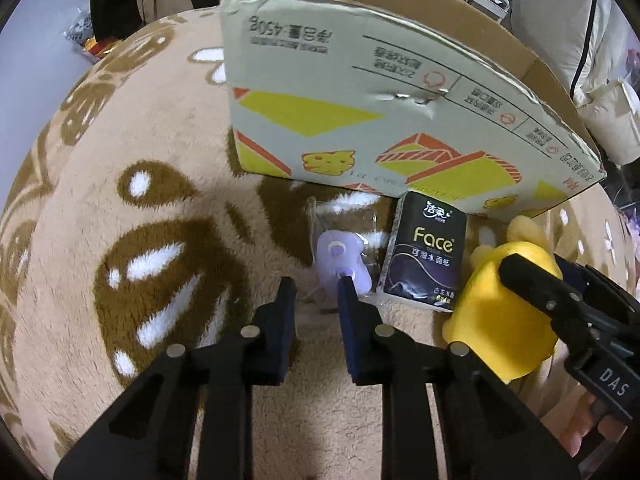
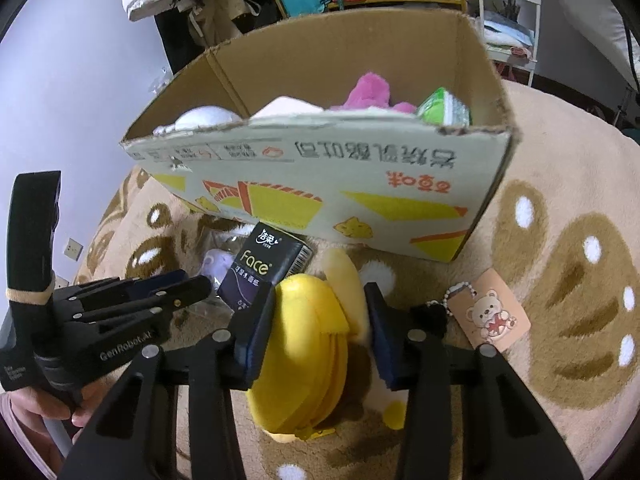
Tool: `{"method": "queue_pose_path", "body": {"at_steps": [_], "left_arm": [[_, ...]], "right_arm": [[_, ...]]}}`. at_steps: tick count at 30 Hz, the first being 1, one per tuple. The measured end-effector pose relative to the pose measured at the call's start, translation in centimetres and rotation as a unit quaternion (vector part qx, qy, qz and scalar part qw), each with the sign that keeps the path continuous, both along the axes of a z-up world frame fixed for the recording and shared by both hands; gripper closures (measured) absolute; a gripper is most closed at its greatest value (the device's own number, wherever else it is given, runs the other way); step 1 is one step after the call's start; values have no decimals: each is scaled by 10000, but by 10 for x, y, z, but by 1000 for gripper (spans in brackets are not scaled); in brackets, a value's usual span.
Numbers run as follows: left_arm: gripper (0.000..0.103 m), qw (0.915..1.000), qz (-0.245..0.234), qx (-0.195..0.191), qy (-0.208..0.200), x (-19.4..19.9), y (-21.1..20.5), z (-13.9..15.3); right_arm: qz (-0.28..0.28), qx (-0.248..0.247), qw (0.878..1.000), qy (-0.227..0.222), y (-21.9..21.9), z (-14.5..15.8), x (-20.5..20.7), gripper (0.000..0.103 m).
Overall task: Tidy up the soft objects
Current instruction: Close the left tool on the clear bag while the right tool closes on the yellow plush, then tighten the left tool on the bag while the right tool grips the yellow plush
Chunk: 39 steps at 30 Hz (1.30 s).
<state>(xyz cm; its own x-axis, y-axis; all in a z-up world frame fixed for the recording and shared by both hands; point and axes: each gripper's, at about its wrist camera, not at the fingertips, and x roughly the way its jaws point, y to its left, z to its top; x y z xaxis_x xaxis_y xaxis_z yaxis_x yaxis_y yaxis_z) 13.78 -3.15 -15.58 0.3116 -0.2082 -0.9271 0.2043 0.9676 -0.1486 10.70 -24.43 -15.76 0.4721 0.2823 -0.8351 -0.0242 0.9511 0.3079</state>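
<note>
Blanket (image 1: 100, 208): fluffy, tan with brown shapes — everything sits on it.
Box (image 2: 320, 184): cardboard, soft things inside.
Yellow plush toy (image 2: 308, 344): in front of the box, between the right claw (image 2: 320, 322) fingers — squeezed.
Tissue pack (image 1: 426, 252): beside the toy.
Left claw (image 1: 316, 292): released, holding nothing, near a purple packet (image 1: 344, 260).

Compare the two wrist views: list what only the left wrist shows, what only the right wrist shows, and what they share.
Only the left wrist view: the left gripper seen from behind, its fingers apart and holding nothing, in front of the purple toy in clear wrap.

Only the right wrist view: the contents of the cardboard box, including a pink plush and a green pack, plus the bear tag on the blanket.

Shared: the box, the black Face tissue pack, the yellow plush between the right gripper's fingers, and the patterned blanket.
</note>
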Motion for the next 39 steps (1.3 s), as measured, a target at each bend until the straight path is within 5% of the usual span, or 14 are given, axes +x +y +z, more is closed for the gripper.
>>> {"method": "queue_pose_path", "body": {"at_steps": [11,15,21,39], "left_arm": [[77,10000,-86,-10,30,4,-4,-5],[59,9997,-102,-161,157,7,-5,-7],[53,9991,-361,221,0,6,-22,-9],[39,9975,-531,460,-126,17,-48,-28]], "right_arm": [[-122,52,9999,-65,-5,6,-5,56],[-103,30,9999,-30,-3,4,-3,56],[-125,9,9999,-37,-2,4,-2,56],[-378,10,9992,-96,-10,7,-6,56]]}}
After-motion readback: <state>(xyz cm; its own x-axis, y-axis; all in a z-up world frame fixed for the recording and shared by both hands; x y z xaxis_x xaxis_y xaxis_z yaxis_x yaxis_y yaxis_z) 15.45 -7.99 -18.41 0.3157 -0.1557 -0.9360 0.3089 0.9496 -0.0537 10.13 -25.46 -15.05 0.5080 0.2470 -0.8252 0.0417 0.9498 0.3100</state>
